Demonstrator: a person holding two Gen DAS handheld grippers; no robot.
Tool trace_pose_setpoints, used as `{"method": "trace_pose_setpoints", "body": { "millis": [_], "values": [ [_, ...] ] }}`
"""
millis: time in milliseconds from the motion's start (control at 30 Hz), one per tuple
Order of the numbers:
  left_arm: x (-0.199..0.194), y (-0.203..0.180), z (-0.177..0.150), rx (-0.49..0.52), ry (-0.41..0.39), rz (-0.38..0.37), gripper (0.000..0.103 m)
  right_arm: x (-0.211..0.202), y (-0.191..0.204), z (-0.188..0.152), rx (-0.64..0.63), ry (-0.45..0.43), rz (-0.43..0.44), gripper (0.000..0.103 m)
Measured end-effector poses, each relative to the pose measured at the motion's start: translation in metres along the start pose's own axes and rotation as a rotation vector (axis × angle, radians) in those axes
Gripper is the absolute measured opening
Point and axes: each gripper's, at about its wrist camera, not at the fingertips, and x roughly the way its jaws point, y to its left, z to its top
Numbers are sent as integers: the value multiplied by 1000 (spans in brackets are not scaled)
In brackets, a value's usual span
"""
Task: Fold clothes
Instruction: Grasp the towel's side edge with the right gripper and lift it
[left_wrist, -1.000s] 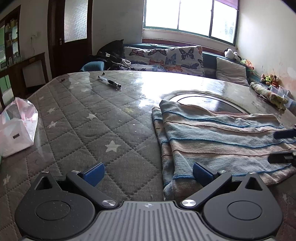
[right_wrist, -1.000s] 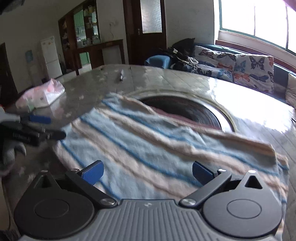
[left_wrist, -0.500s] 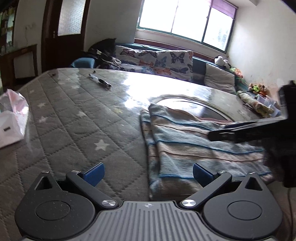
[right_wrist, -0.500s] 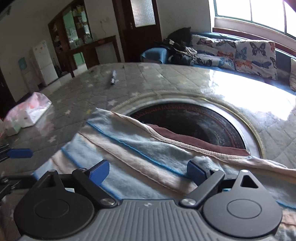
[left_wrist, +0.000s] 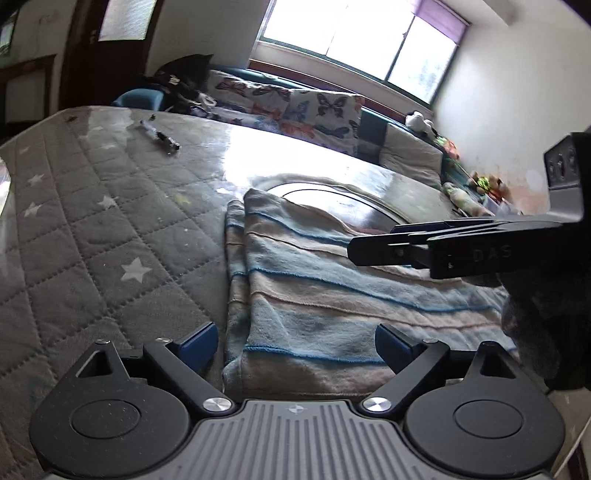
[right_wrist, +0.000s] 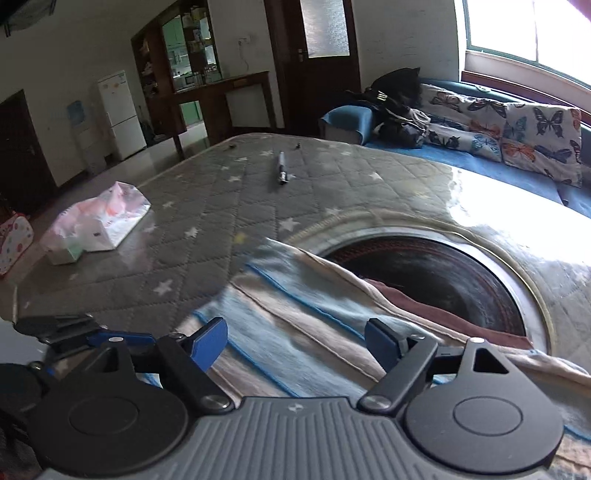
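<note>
A folded cloth (left_wrist: 314, 284) with pale blue, beige and pink stripes lies on the grey quilted star-print table cover (left_wrist: 110, 229). My left gripper (left_wrist: 295, 341) hangs open over the cloth's near left corner, one pad off the cloth's edge and nothing between the pads. From the right, my right gripper (left_wrist: 369, 251) reaches over the cloth's far side, seen side-on. In the right wrist view the right gripper (right_wrist: 295, 339) is open just above the blurred cloth (right_wrist: 291, 291), holding nothing. The left gripper (right_wrist: 74, 332) shows at the lower left.
A pen (left_wrist: 159, 137) lies far back on the table. A plastic bag with a white box (right_wrist: 99, 225) sits at the left edge. A dark round inset (right_wrist: 443, 280) lies behind the cloth, with a maroon cloth (right_wrist: 424, 306) at its rim. A sofa with butterfly cushions (right_wrist: 517, 125) stands beyond.
The right gripper has swung in over the cloth's far side toward the left. The left gripper has shifted right over the cloth's near corner and tilted up. Both stayed open.
</note>
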Motion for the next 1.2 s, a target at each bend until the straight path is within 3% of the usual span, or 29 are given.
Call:
{"method": "trace_pose_setpoints", "body": {
  "millis": [133,233,333,467,733,933,1067,1200],
  "values": [
    [-1,7,3,-75,-10,-1,74,-2,7,4,6,12,23,81],
    [1,10,5,-107,-6,-10,42,-1,12,5,6,21,34,75],
    [-1,14,5,-144,-6,-27,21,-2,15,6,9,27,39,71],
    [-12,7,8,-141,-49,-53,19,-6,17,11,28,28,64,67],
    [-19,-43,15,-6,-110,-88,17,-7,31,34,2,62,104,67],
    [-17,-74,16,69,-126,-115,17,-1,40,45,-77,148,25,66],
    [-14,-80,13,92,-115,-127,14,1,27,37,-23,166,-25,66],
    [-12,-86,9,114,-105,-139,14,7,9,23,60,193,1,66]
  ]
}}
